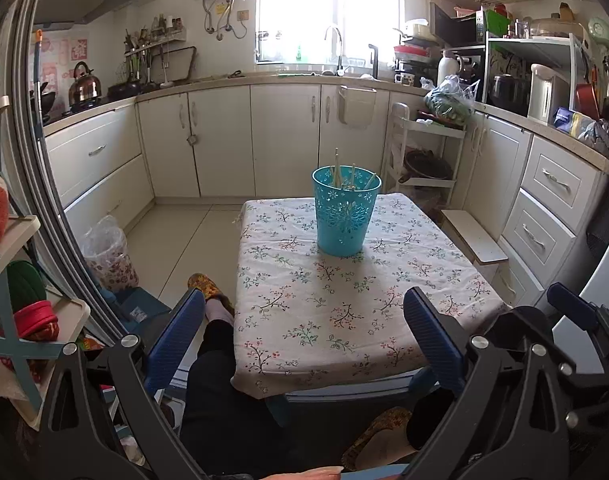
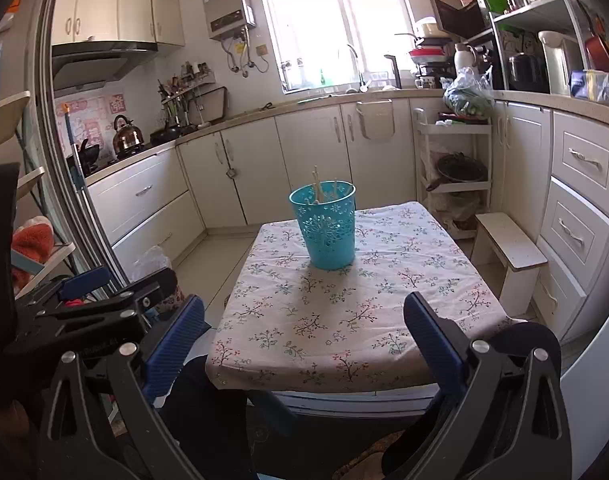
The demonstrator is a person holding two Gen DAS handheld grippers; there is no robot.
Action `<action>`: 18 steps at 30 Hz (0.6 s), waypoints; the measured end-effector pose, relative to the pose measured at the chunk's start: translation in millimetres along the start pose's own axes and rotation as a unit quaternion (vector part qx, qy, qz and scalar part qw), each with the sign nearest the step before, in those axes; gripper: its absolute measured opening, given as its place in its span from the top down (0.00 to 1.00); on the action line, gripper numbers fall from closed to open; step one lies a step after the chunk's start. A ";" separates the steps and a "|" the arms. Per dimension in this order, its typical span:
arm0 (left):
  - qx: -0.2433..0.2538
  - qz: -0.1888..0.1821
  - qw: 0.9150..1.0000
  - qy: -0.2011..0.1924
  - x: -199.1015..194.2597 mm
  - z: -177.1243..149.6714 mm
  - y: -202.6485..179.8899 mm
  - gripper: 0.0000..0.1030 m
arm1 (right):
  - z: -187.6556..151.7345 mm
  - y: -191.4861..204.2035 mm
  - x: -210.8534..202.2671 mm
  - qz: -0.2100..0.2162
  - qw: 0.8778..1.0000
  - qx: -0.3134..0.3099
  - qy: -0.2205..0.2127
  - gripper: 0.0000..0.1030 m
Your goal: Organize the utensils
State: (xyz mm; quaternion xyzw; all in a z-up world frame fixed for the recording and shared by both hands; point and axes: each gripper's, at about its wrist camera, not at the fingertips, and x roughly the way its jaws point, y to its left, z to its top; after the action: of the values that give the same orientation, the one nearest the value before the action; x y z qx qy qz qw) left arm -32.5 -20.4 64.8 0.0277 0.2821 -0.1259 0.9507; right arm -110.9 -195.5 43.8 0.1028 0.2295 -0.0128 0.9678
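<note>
A small table (image 1: pixel 344 320) covered with a floral cloth (image 2: pixel 344 320) stands in the middle of a kitchen, seen from just above its near edge. A teal perforated cup (image 1: pixel 343 212) stands upright near the far edge of the table, about midway between the left and right edges, well apart from both tools. Several pale utensils (image 1: pixel 338 172) stand inside it, their tops leaning above the rim; what kind they are is too small to tell. The rest of the cloth, from the cup to the near edge and out to both near corners, lies flat and bare. The left gripper (image 1: pixel 304 340) hovers over the near edge with its two blue fingers (image 1: pixel 176 340) spread wide, holding nothing. The right gripper (image 2: pixel 304 344) hovers at the same edge, just beside the left one, its fingers (image 2: pixel 432 340) also spread wide and empty. A person's dark-clothed legs (image 1: pixel 224 400) and patterned slippers (image 1: pixel 204 286) sit under and beside the near left corner. Pale floor tiles (image 1: pixel 184 232) lie open beyond the table's left edge. A small white stool (image 2: pixel 512 248) stands close beside the right edge, with drawers (image 2: pixel 580 200) behind it. White cabinets (image 1: pixel 224 140) run along the wall beyond the far edge.
</note>
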 end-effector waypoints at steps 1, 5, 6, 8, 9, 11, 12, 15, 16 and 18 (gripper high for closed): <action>-0.001 0.000 1.000 -0.002 -1.9 0.1 0.0 0.07 | 0.3 0.4 -0.4 0.000 1.000 -0.001 -0.001 0.07; -0.008 0.001 1.000 -0.008 -7.8 0.5 2.9 0.07 | -0.1 0.8 -1.8 0.003 1.000 -0.001 -0.001 0.07; -0.009 0.002 1.000 -0.011 -9.6 0.4 3.1 0.07 | -0.1 1.0 -2.2 0.002 1.000 -0.002 -0.002 0.07; -0.008 0.002 1.000 -0.013 -11.7 1.2 2.6 0.07 | 0.5 0.5 -2.5 0.003 1.000 -0.002 -0.004 0.07; -0.007 0.003 1.000 -0.013 -12.5 1.2 2.1 0.07 | 0.7 0.5 -2.5 0.002 1.000 -0.002 -0.004 0.07; -0.006 0.003 1.000 -0.014 -13.4 1.6 1.9 0.07 | 0.5 0.5 -2.6 0.003 1.000 -0.001 -0.004 0.07; -0.006 0.003 1.000 -0.015 -14.0 1.4 1.7 0.07 | 0.3 -0.2 -3.2 0.003 1.000 -0.001 -0.004 0.07; -0.005 0.006 1.000 -0.018 -15.6 2.3 1.4 0.07 | 0.0 0.3 -3.9 0.002 1.000 0.001 -0.005 0.07; -0.005 0.006 1.000 -0.019 -16.0 1.9 0.9 0.07 | -0.1 0.6 -4.3 0.002 1.000 0.001 -0.005 0.07; -0.005 0.007 1.000 -0.019 -16.6 1.6 1.1 0.07 | -0.3 0.6 -4.8 0.002 1.000 0.001 -0.006 0.07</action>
State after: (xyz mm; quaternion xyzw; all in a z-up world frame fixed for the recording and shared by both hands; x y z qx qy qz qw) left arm -44.9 -15.8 75.1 0.0225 0.2644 -0.1188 0.9568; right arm -115.4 -195.0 45.8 0.1042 0.2239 -0.0121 0.9690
